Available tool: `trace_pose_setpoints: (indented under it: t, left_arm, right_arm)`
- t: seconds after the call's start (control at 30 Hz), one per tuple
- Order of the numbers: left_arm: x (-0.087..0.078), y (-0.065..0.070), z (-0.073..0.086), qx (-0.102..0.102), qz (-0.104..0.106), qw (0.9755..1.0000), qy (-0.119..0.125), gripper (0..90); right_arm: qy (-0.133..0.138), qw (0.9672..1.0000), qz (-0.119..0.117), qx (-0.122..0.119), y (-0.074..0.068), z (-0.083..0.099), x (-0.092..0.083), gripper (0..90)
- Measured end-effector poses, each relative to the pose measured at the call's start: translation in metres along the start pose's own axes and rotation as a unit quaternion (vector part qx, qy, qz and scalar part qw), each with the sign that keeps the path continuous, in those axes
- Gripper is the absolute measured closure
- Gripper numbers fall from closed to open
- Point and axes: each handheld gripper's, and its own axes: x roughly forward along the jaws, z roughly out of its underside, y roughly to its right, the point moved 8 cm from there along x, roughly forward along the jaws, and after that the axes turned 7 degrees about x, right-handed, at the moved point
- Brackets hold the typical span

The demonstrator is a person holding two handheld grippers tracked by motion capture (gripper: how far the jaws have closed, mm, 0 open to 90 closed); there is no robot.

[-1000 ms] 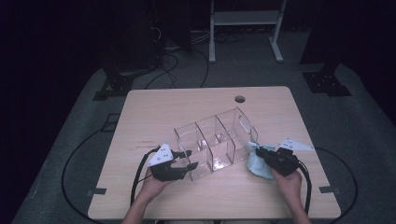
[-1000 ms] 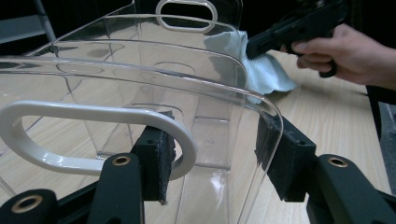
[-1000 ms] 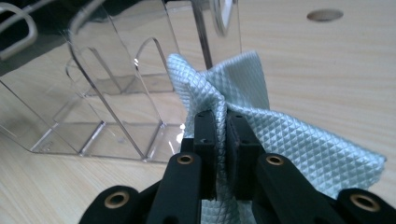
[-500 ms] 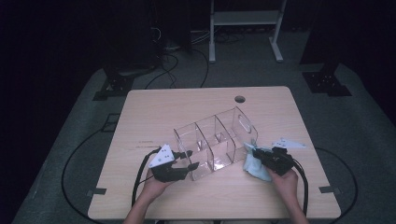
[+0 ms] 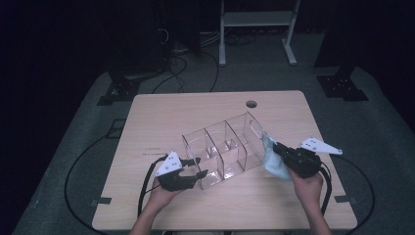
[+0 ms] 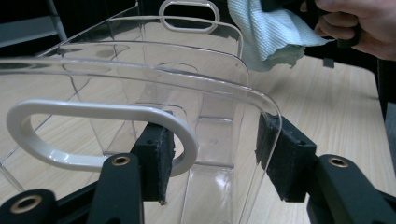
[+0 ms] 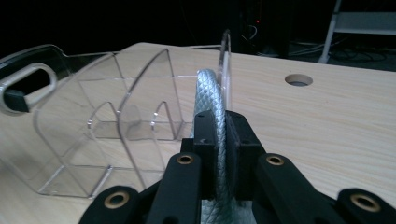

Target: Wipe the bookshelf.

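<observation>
Centre of the high view, on the wooden table (image 5: 161, 122): the clear divided organizer (image 5: 222, 149) sits tilted, one end propped in my left gripper (image 5: 192, 173). Its jaws stand partly open across the near end wall by the white handle slot (image 6: 100, 135), pads pressing the plastic from both sides. No shift there since a second ago. At right of frame, my right gripper (image 5: 277, 150) is clamped tight on the pale blue cloth (image 5: 274, 161) and has lifted it from the tabletop to the organizer's far end wall. I judge wiping of that wall is starting.
</observation>
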Motion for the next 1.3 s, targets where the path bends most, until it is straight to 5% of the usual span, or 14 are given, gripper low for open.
trace_pose_setpoints:
  t: [0.3,0.57,0.93,1.1,1.17,1.3]
  left_arm:
    - [0.0,0.0,0.0,-0.001,0.0,1.0,0.001,47.5]
    - [0.0,0.001,0.001,0.0,-0.001,1.0,0.0,47.5]
    - [0.001,0.002,0.001,0.0,-0.001,1.0,0.001,47.5]
    - [0.001,0.002,0.0,0.0,0.0,1.0,0.002,47.5]
    - [0.001,0.002,0.001,0.002,0.001,1.0,0.001,47.5]
    - [0.001,0.003,0.001,0.002,0.001,1.0,0.001,47.4]
  right_arm:
    - [-0.038,0.999,0.02,0.012,0.015,0.029,0.022,83.5]
    - [-0.108,0.9934,0.028,0.029,0.027,0.068,0.046,83.4]
    - [-0.067,0.997,0.024,0.031,0.021,0.047,0.032,83.4]
    - [-0.111,0.9926,0.026,0.04,0.025,0.062,0.048,83.4]
    - [-0.146,0.9878,0.03,0.045,0.026,0.074,0.056,83.3]
    - [-0.148,0.9876,0.027,0.045,0.026,0.076,0.058,83.2]
